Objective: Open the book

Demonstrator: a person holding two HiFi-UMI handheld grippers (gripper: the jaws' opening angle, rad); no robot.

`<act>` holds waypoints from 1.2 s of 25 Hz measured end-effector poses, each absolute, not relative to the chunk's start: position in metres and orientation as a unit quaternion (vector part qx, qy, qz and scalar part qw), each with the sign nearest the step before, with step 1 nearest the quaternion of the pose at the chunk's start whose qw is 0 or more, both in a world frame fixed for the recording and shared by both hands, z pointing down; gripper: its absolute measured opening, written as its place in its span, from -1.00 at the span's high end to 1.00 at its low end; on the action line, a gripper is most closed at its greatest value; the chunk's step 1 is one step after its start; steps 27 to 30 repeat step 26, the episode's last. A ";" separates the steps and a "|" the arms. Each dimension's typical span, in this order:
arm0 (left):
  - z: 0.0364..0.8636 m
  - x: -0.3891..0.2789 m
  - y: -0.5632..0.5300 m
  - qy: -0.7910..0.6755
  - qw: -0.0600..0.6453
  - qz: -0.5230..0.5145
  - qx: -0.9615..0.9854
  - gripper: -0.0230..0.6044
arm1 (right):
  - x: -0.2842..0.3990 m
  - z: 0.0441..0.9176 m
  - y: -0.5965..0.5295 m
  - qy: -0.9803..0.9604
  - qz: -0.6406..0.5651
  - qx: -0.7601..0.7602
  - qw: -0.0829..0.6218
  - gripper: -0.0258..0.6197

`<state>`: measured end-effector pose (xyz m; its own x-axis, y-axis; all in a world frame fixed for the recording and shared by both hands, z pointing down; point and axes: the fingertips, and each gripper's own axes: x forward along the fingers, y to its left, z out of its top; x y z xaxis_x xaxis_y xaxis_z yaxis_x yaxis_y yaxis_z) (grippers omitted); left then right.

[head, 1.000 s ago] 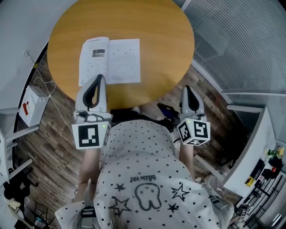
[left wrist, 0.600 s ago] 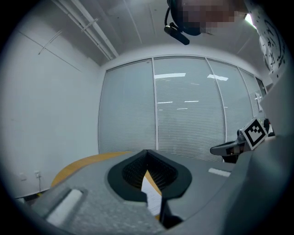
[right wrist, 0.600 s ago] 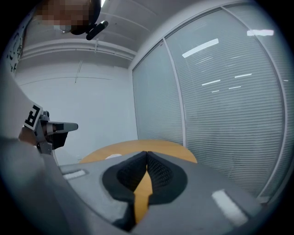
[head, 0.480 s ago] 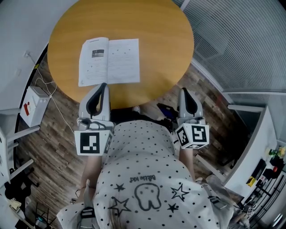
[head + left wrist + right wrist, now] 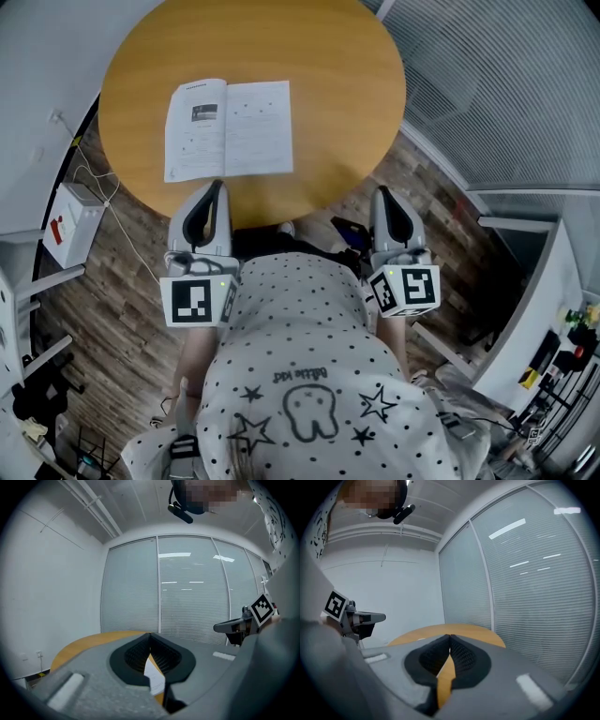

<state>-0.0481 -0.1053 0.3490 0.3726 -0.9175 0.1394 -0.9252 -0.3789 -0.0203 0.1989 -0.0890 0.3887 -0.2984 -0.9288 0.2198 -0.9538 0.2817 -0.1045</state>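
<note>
The book point(image 5: 229, 128) lies open and flat on the round wooden table point(image 5: 328, 75), white pages up, left of the table's middle. My left gripper point(image 5: 218, 184) is shut and empty, its tips just short of the book's near edge at the table's rim. Between its closed jaws in the left gripper view point(image 5: 150, 635) a strip of the white page point(image 5: 153, 677) shows. My right gripper point(image 5: 382, 191) is shut with nothing in it, off the table's near right edge. The right gripper view point(image 5: 450, 636) shows only the tabletop point(image 5: 445, 630) ahead.
A white box point(image 5: 70, 223) with cables sits on the wooden floor left of the table. A glass wall with blinds point(image 5: 506, 84) runs at the right. A white cabinet point(image 5: 525, 328) stands at the lower right. The person's dotted shirt point(image 5: 300, 375) fills the foreground.
My left gripper has drawn back from over the book's near edge toward the person. The book stays open and still. The right gripper has hardly moved.
</note>
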 end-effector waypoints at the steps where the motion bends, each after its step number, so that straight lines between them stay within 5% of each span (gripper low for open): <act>1: 0.348 -0.049 -0.105 -0.556 0.030 0.064 0.828 0.90 | 0.197 0.388 -0.089 -0.801 0.105 0.586 0.062 0.91; 30: 0.354 -0.060 -0.110 -0.561 0.084 0.040 0.823 0.89 | 0.190 0.382 -0.095 -0.811 0.092 0.572 0.077 0.91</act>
